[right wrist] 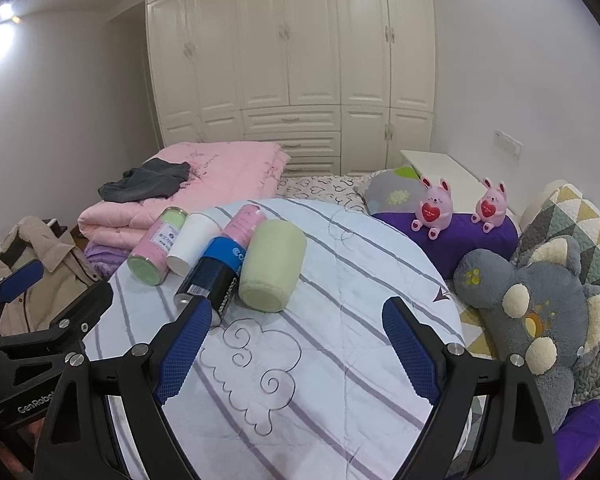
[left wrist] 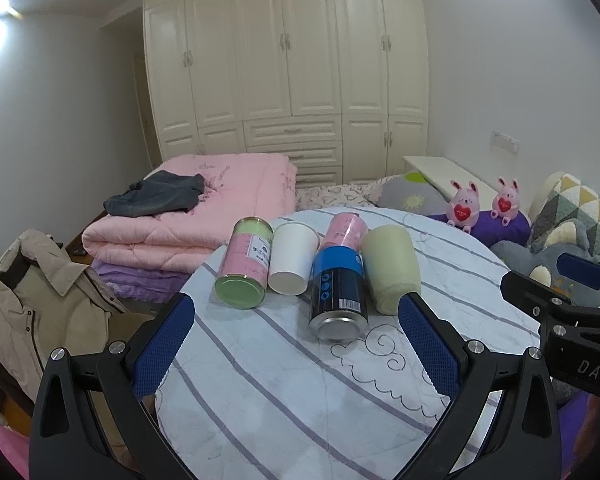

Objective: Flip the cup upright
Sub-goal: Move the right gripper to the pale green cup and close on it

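White paper cup lies on its side at frame centre, between cans on a round table under striped cloth, cream wardrobe behind. Left gripper and right gripper hover low, fingers wide, empty.

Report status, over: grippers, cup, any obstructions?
Left gripper open, right gripper open, both empty. White cup on its side, untouched. Wedged between pink can and blue can; green cup beyond.

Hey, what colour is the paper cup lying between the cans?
White; the paper cup lies on its side, clearest in the left wrist view.
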A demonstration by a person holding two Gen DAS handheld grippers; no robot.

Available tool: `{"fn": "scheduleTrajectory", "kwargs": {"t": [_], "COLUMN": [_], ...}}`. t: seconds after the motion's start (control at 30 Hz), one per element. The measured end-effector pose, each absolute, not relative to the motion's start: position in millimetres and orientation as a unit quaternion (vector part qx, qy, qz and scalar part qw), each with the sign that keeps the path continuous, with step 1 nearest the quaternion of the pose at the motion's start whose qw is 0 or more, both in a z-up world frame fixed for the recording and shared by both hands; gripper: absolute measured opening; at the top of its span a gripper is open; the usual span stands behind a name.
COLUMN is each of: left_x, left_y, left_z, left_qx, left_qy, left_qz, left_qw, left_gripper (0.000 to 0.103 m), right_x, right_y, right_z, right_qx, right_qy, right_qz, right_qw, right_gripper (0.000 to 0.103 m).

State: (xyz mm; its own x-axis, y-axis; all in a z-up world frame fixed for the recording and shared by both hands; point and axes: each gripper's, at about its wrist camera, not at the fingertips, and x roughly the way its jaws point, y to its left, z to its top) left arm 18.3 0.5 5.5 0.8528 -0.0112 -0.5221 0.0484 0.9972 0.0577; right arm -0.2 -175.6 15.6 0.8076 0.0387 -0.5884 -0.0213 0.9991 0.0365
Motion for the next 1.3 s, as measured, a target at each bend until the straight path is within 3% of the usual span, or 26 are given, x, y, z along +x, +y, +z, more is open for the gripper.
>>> {"fn": "scheduleTrajectory", "kwargs": {"t": [0.6, 1.3], "left_x": [108, 181], "left_y": [17, 40], "left_z": [-14, -52], "left_qx": [0.037, 0.026], "left_qy": [0.349, 0.409], "left_qz": [-0.013, -0.033], "left_qw": [0.936, 0.912], "left_gripper": [0.103, 0.103], "right_x": [104, 192], "right_y": [-172, -152], "right_z": [-6, -68], "right_qx": [0.011, 0.043], "right_qy": [0.399, 0.544], "right_qz": [0.013, 0.050], "right_qw": [0.917, 0.837], "right_gripper": [0.089, 0.089]}}
